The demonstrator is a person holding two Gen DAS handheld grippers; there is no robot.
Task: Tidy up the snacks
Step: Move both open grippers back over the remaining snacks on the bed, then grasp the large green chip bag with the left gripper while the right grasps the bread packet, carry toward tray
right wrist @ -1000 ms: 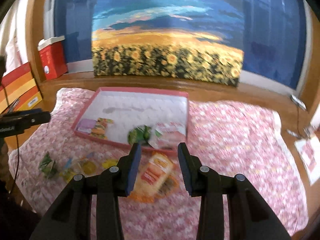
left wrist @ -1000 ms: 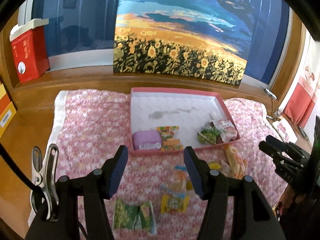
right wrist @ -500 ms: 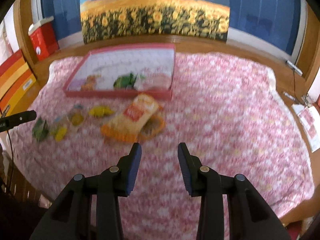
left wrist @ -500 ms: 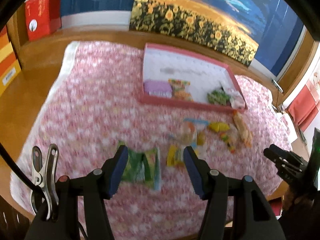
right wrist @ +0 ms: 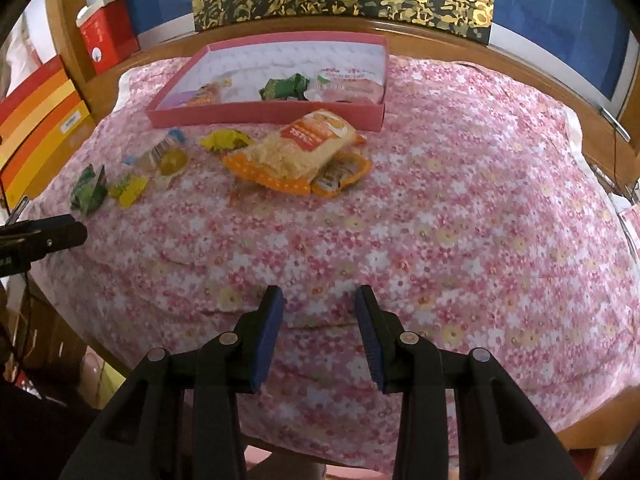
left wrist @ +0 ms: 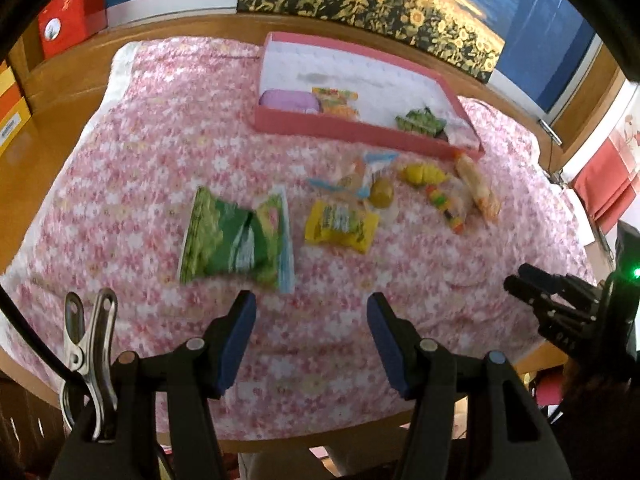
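Nearest, left tongs (left wrist: 310,312) and right tongs (right wrist: 318,306) both parted and empty over the pink floral cloth (right wrist: 460,220), aimed lower than a second ago, so less wall and more cloth in sight. Beyond, loose snacks blurred: green packet (left wrist: 234,236), yellow packet (left wrist: 340,224), orange bag (right wrist: 300,152) half covering another pouch. Farthest, pink tray (left wrist: 360,130), near wall hiding part of its contents.
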